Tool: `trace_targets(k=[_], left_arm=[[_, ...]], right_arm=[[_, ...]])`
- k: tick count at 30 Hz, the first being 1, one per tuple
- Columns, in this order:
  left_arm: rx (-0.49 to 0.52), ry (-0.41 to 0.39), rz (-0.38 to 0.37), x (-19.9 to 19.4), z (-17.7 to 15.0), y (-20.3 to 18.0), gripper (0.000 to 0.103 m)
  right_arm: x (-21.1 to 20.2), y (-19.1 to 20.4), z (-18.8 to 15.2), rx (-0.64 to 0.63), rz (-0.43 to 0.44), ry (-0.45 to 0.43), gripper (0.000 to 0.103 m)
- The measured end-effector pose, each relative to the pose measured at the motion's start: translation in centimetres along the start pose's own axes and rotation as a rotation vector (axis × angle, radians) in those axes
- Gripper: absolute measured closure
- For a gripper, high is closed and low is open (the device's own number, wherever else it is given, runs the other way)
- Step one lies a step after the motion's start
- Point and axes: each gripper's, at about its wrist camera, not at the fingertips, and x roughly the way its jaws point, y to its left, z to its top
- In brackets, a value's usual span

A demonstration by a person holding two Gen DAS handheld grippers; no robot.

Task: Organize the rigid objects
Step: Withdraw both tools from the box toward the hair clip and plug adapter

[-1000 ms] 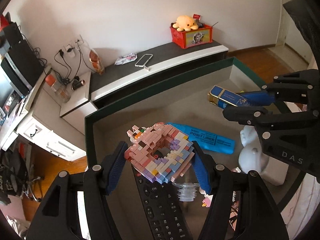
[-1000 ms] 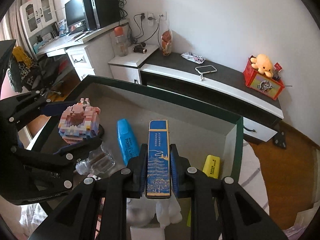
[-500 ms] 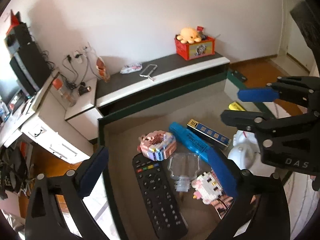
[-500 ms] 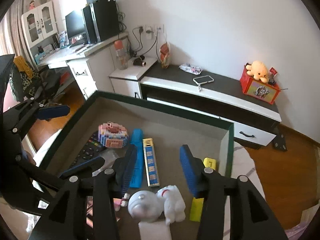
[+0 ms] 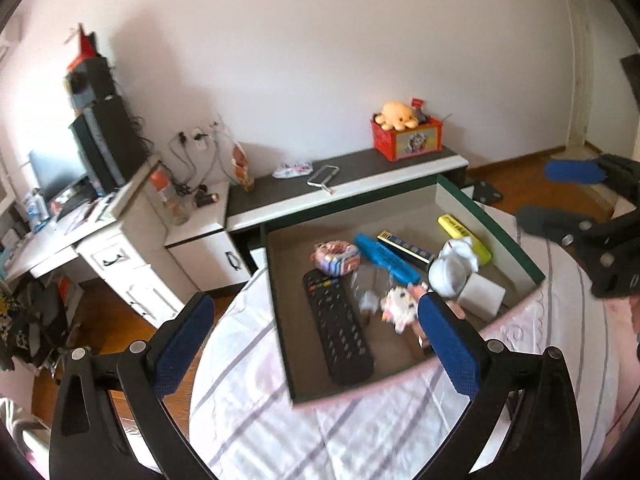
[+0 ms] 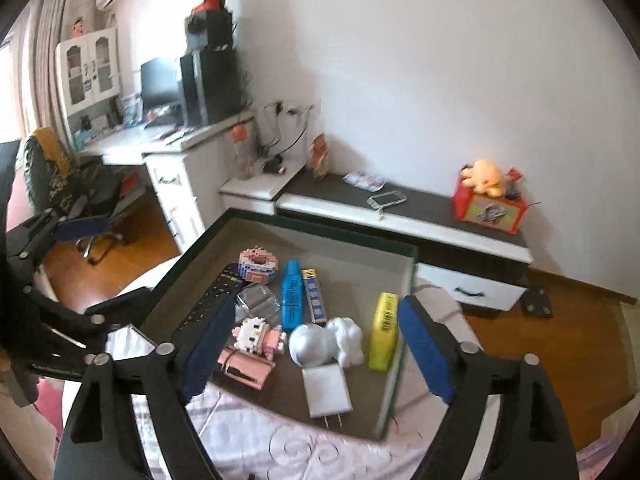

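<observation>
The donut (image 6: 258, 265) sits at the tray's (image 6: 400, 344) far left, just beyond the remote (image 6: 208, 300); the blue box (image 6: 314, 296) lies beside the blue marker (image 6: 292, 294); my left gripper (image 5: 316, 340) and right gripper (image 6: 316, 354) hang released above, grasping nothing.

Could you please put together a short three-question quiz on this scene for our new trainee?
1. True or false: the left claw and the right claw are both open and hold nothing.
2. Which lies against the blue marker in the box? A) the narrow blue box B) the yellow marker C) the white charger
3. Fill in: the long black thing at the box's left side is a ______.

Key: 1 true; 2 A; 3 remote control.
</observation>
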Motion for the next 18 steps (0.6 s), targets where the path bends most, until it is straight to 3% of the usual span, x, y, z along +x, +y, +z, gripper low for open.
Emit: trace_targets(k=[2, 9, 18], left_arm=[[-0.008, -0.015, 0.011, -1.6, -1.0, 0.2, 0.0], [-0.041, -0.029, 0.003, -6.2, -5.9, 0.5, 0.0], [-0.009, 0.015, 0.009, -7.7, -9.8, -0.6, 0.0]], right_arm=[[-1.6, 0.2, -0.8, -0.008, -0.041, -0.026, 0.0], [-5.1, 0.6, -5.4, 0.023, -0.082, -0.019, 0.0], [-4.8, 3.6, -13.9, 0.082, -0.058, 0.094, 0.0]])
